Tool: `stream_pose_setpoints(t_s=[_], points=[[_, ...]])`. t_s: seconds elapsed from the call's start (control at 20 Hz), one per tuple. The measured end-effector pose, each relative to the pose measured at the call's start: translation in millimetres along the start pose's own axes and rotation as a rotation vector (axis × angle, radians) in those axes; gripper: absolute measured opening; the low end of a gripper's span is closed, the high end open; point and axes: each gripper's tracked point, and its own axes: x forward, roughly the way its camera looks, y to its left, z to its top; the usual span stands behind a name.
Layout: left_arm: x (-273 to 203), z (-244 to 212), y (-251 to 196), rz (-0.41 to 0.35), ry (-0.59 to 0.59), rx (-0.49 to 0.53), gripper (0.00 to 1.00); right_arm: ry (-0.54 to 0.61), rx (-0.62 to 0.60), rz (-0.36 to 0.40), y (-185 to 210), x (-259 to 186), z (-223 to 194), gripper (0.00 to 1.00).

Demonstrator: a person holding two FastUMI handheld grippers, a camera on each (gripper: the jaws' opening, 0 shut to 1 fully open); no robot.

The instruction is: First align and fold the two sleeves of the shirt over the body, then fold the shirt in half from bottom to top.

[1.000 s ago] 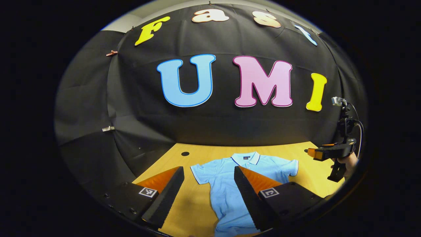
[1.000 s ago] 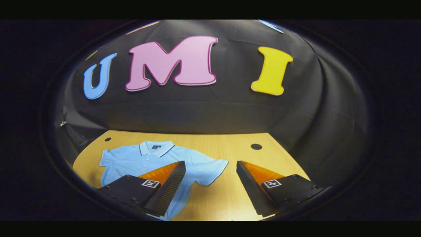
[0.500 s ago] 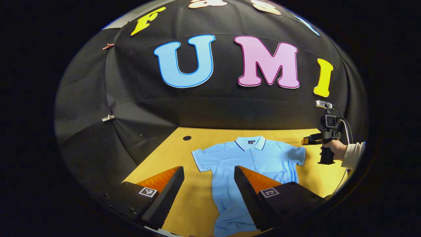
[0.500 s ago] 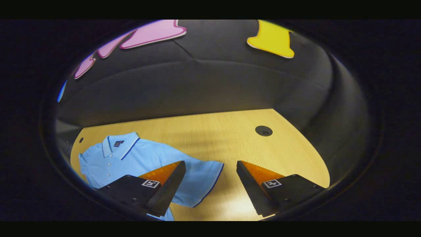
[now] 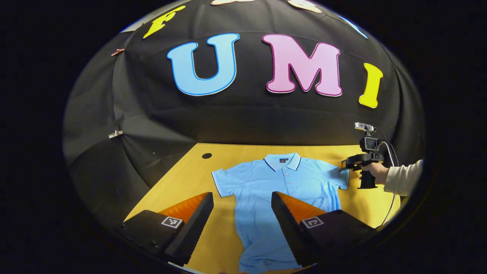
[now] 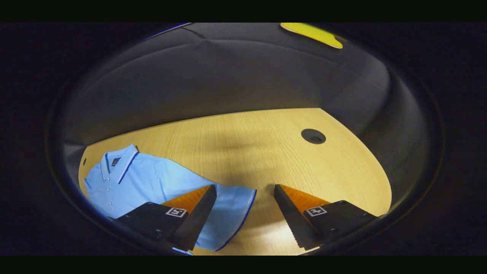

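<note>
Right gripper [image 6: 245, 190] jaws apart, hovers with the light-blue polo shirt's [image 5: 274, 186] near sleeve [image 6: 232, 213] at its 9 o'clock, nearer than the open left gripper [image 5: 241, 198]; shirt flat on wooden counter [image 6: 266, 152], collar at 12.

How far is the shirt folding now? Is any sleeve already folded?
Nothing is folded yet: the shirt lies flat on the table, both sleeves spread out. In hand: the right gripper is at the edge of the shirt's right sleeve, jaws open, and the left gripper hovers with open jaws near the left sleeve. Left: both sleeve folds and the bottom-to-top fold.
</note>
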Motion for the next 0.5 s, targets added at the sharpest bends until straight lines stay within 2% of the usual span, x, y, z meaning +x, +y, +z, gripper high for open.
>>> stream_pose_setpoints(t_s=[0.05,0.1,0.2,0.25,0.3,0.5], points=[[1,-2,2,0.008,0.005,-0.001,0.98,-0.005,0.001,0.002,1,2,-1,0.87],[1,-4,4,0.017,0.009,-0.003,0.98,-0.005,0.003,0.005,5,1,-1,0.69],[-1,-9,7,0.028,0.011,-0.022,0.98,-0.006,0.0,0.001,9,-3,2,0.43],[-1,-13,8,0.032,0.014,-0.032,0.98,-0.001,0.008,0.003,10,0,0,0.36],[-1,-16,10,0.037,0.02,-0.041,0.98,0.006,0.022,0.001,12,-2,0,0.41],[-4,-25,17,0.054,0.035,-0.087,0.98,0.006,0.032,0.013,22,-5,1,0.04]])
